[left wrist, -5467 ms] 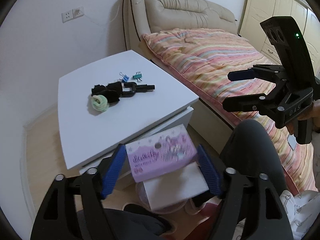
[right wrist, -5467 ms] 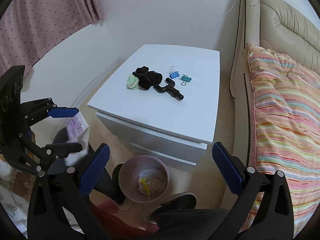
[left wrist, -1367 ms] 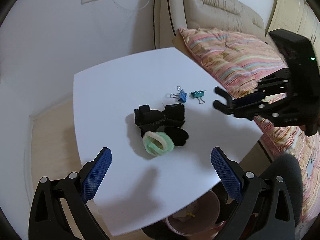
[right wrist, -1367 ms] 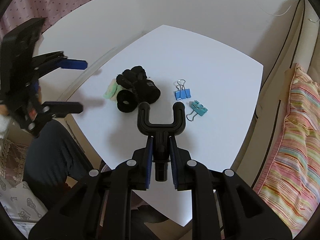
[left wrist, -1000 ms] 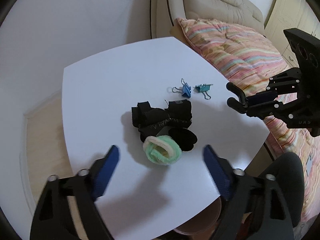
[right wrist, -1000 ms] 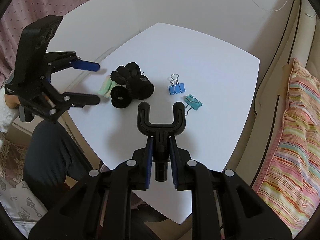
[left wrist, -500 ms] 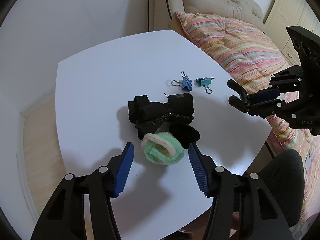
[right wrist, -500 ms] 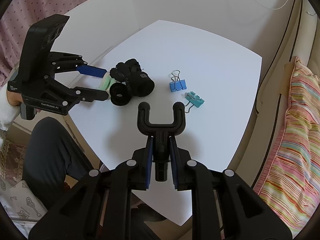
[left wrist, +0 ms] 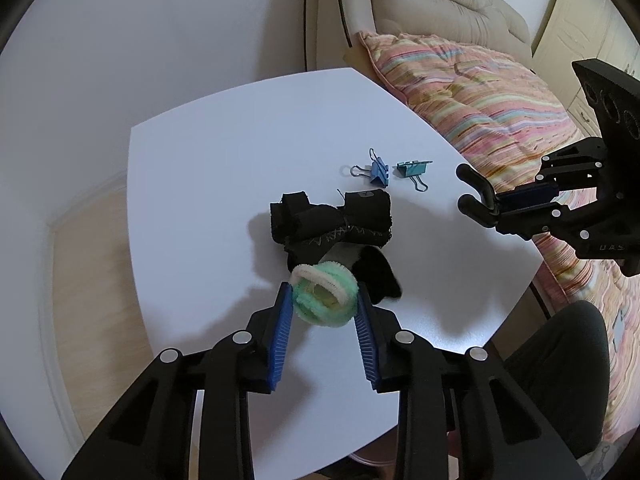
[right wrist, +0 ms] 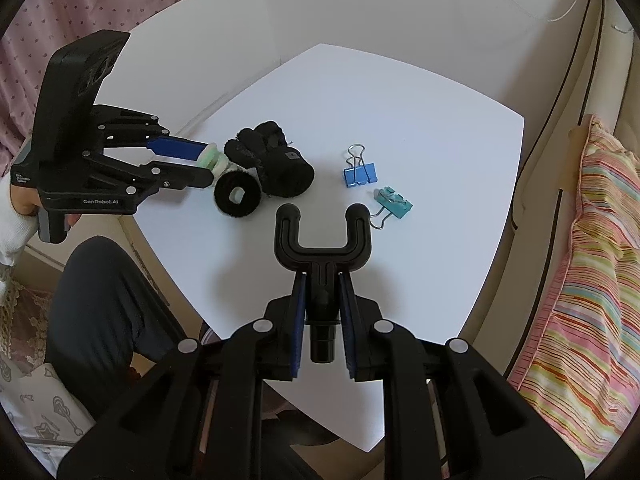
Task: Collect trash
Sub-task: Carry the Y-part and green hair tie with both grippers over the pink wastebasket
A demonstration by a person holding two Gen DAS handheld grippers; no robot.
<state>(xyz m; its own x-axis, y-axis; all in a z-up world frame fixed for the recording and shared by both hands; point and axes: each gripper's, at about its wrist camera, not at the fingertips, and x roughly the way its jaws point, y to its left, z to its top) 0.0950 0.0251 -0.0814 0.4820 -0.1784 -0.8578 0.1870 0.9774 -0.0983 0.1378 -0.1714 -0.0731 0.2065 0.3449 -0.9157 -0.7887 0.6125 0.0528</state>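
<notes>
1. Your left gripper (left wrist: 324,306) has come down over the white bedside table (left wrist: 224,168) since the earlier frame, and its jaws have just been closing; the green and cream fuzzy ring (left wrist: 324,298) now sits between the blue pads (left wrist: 282,320), which touch it on both sides.
2. Your right gripper (right wrist: 322,320) stays where it was, its pads pressed onto the stem of the black forked holder (right wrist: 322,246), which it carries above the table.
3. To do this pinch well, finish squeezing until the soft ring is firmly held, then lift straight up. The ring touches the pile of black straps (left wrist: 332,224), and a sideways pull would likely drag that pile along.
4. Keep the right gripper still and apart while you lift, so the holder does not knock the two clips.
5. Your left view shows both pads flanking the ring, and the striped quilt (left wrist: 480,96) beyond the table.
6. Your right view shows the same grip from the side: the pad tips reach only the near part of the ring, so the hold looks shallow.
7. Only the right view shows the black fabric roll (right wrist: 237,196) end-on, as a hollow loop just beside the ring.
8. The blue clip (right wrist: 360,172) and teal clip (right wrist: 394,202) lie untouched, well apart from the ring.
</notes>
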